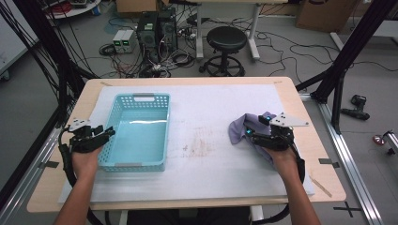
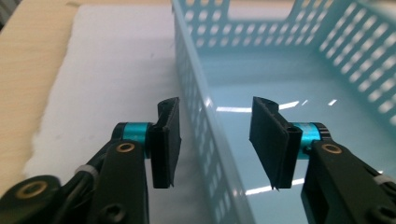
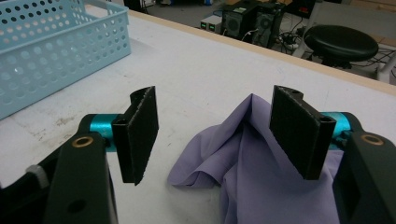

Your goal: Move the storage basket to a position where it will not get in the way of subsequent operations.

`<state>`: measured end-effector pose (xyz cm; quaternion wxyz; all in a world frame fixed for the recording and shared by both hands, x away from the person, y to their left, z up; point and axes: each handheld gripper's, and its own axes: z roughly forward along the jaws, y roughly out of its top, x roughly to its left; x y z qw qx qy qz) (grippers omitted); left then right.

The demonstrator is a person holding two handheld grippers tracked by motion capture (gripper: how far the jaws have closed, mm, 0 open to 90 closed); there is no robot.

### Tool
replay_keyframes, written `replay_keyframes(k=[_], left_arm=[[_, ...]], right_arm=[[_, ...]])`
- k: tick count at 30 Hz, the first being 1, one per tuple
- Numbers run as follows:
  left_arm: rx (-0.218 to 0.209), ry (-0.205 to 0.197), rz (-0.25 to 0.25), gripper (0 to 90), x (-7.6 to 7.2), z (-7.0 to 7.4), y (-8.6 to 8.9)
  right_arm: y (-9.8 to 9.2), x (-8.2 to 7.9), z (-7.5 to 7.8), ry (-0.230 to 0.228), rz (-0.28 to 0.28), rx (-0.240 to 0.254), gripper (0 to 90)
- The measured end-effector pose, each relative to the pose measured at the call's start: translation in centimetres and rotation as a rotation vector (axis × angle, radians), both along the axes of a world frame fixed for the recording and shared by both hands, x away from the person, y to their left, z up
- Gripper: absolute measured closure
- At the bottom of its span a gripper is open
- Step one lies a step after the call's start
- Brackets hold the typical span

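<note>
Two tongs: you held one in each hand over the worktop (image 1: 197, 187), which carried a white mat (image 1: 211, 154).
Left tongs (image 2: 215, 135): you had them at the left long wall of the light blue basket (image 1: 139, 129), one jaw outside the wall and one inside, straddling it. The pads stood apart from the plastic on both sides, so the jaws were part open and gripping nothing.
Left tongs from above (image 1: 109, 133): they sat at the basket's left side, toward its near end, with your hand behind them.
Basket: it stood on the left half of the mat, long sides running away from you, with its floor bare and a handle slot in the far wall.
Right tongs (image 3: 215, 135): you kept the jaws wide apart, hovering over the purple cloth (image 3: 247, 168). One fold rose between the jaws beside the right-hand pad, but no pad pressed on it.
Cloth: it lay crumpled on the right half of the mat (image 1: 244, 129), well apart from the basket, partly under your right tongs (image 1: 249, 133).
Mat: brownish stains marked its middle, between basket and cloth.
</note>
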<state>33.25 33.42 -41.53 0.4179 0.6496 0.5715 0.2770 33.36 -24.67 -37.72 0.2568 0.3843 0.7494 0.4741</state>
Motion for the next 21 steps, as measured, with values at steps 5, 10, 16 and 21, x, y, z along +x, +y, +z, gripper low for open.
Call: replay_keyframes(k=[5, 10, 16, 21], left_arm=[[0.066, 0.033, 0.011, 73.5, -0.2, -0.8, -0.6], [0.034, 0.021, 0.029, 81.7, 0.1, -0.9, 0.2], [0.014, -0.007, 0.048, 81.9, 0.5, -1.1, 2.1], [-0.015, -0.007, 0.067, 82.2, 0.9, -1.2, 3.7]], right_arm=[[0.1, -0.1, 0.0, 0.003, -0.001, 0.000, 33.2], [0.2, -0.2, 0.2, -0.005, 0.002, 0.000, 33.2], [0.1, -0.2, 0.2, -0.007, -0.002, 0.002, 33.3], [0.2, -0.3, 0.2, -0.003, -0.002, -0.003, 33.6]])
